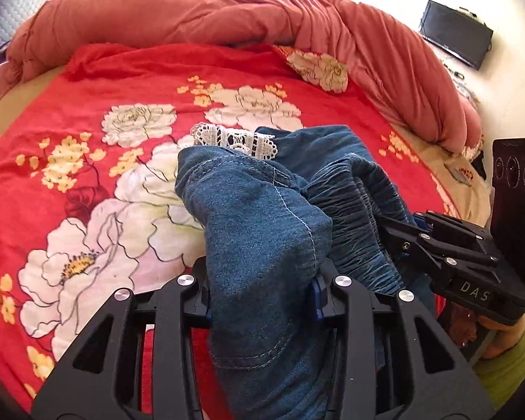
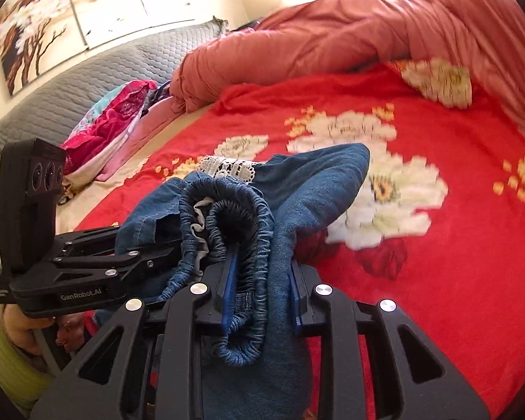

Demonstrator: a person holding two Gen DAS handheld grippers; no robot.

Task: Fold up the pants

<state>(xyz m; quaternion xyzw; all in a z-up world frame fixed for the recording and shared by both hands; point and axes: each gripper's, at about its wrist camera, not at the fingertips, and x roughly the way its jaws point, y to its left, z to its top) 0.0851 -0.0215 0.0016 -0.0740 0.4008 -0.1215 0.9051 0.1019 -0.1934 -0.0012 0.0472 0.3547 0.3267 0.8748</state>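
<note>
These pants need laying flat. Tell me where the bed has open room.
Open: the floral sheet left of the pants, out to the pink duvet; also the sheet right of them in the right wrist view. Crowded: the near edge, where the left gripper and right gripper clamp the denim, and the clothes pile.

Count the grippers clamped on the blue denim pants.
2. The left gripper pinches a plain denim fold of the blue denim pants; the right gripper grips the gathered elastic waistband beside it. Both sets of jaws press cloth.
</note>
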